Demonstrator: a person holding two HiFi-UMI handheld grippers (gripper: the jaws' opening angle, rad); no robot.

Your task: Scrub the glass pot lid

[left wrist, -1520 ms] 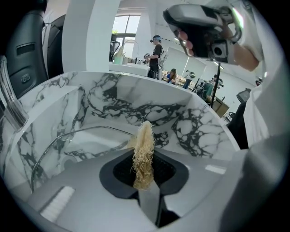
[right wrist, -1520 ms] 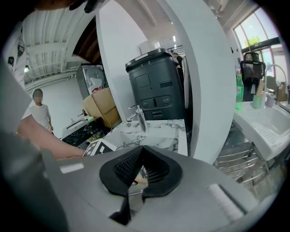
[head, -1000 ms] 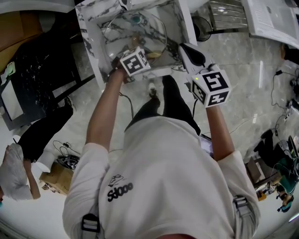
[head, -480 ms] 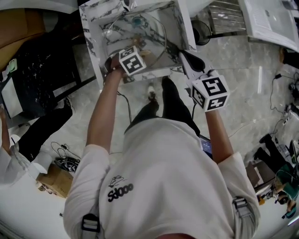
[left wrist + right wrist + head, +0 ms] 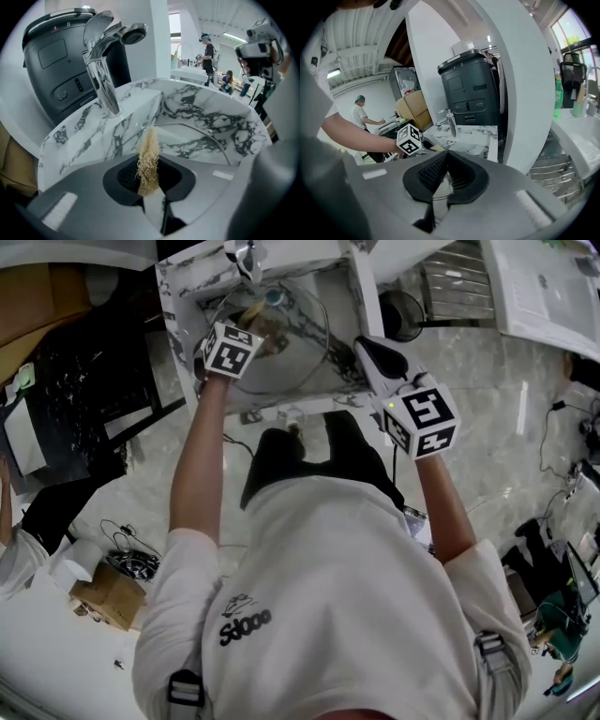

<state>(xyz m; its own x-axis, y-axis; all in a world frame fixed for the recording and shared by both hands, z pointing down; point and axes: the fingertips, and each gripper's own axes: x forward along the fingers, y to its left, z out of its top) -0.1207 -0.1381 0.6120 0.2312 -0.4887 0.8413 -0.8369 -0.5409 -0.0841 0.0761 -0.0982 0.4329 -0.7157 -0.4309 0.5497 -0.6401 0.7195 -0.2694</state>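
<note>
The glass pot lid (image 5: 295,348) stands tilted in the marble sink (image 5: 183,296). My left gripper (image 5: 246,329) is shut on a tan fibrous scrubber (image 5: 253,315), held over the lid's far left part near the faucet (image 5: 246,257). In the left gripper view the scrubber (image 5: 148,161) sticks up from the shut jaws of my left gripper (image 5: 150,187), with the lid's rim (image 5: 208,137) curving behind it. My right gripper (image 5: 367,345) is at the sink's right wall, shut on the lid's edge. A sliver of the glass lid (image 5: 438,187) shows between the jaws of my right gripper (image 5: 445,159).
A chrome faucet (image 5: 105,61) rises at the sink's back. A black appliance (image 5: 51,70) stands behind it. A white column (image 5: 511,84) and a counter with bottles (image 5: 576,117) are to the right. People work in the background. Cables and boxes lie on the floor (image 5: 525,456).
My left gripper has carried the scrubber up and to the left across the lid, toward the faucet. The right gripper has stayed at the sink's right side.
</note>
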